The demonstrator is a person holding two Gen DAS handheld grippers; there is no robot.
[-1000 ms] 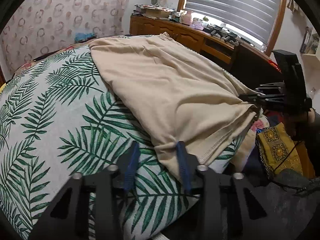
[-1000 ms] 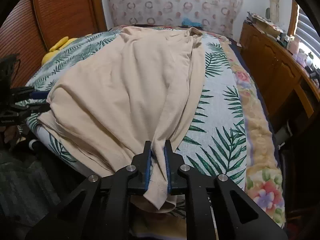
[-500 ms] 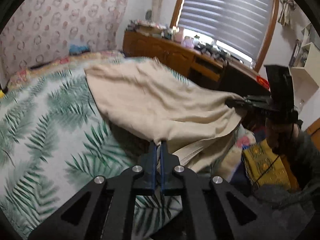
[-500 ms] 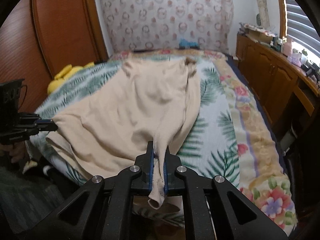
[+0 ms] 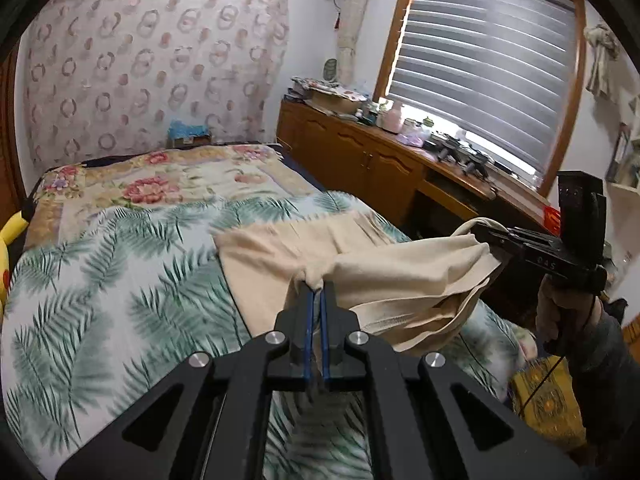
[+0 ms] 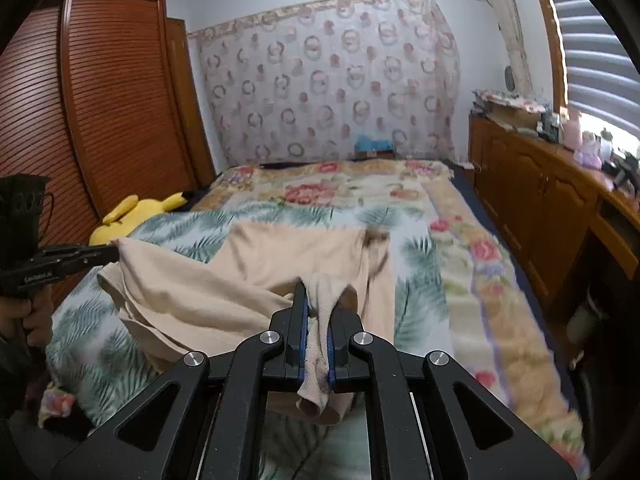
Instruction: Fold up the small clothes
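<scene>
A beige garment [image 5: 384, 268] lies partly on the bed with its near edge lifted; it also shows in the right wrist view [image 6: 256, 276]. My left gripper [image 5: 316, 292] is shut on one corner of that near edge. My right gripper [image 6: 316, 308] is shut on the other corner, and a bunch of cloth hangs down between its fingers. Each gripper shows in the other's view: the right one [image 5: 486, 238] at right, the left one [image 6: 112, 254] at left. The cloth sags between them above the bed.
The bed has a palm-leaf cover [image 5: 100, 280] and a floral blanket [image 6: 452, 240]. A wooden cabinet [image 5: 360, 156] with clutter runs along the window side. A yellow plush toy [image 6: 136, 216] lies by the wooden wardrobe [image 6: 100, 112].
My left gripper closed on the garment's near corner. Both grippers then rose and moved toward the head of the bed, lifting the near edge and carrying it over the rest of the garment.
</scene>
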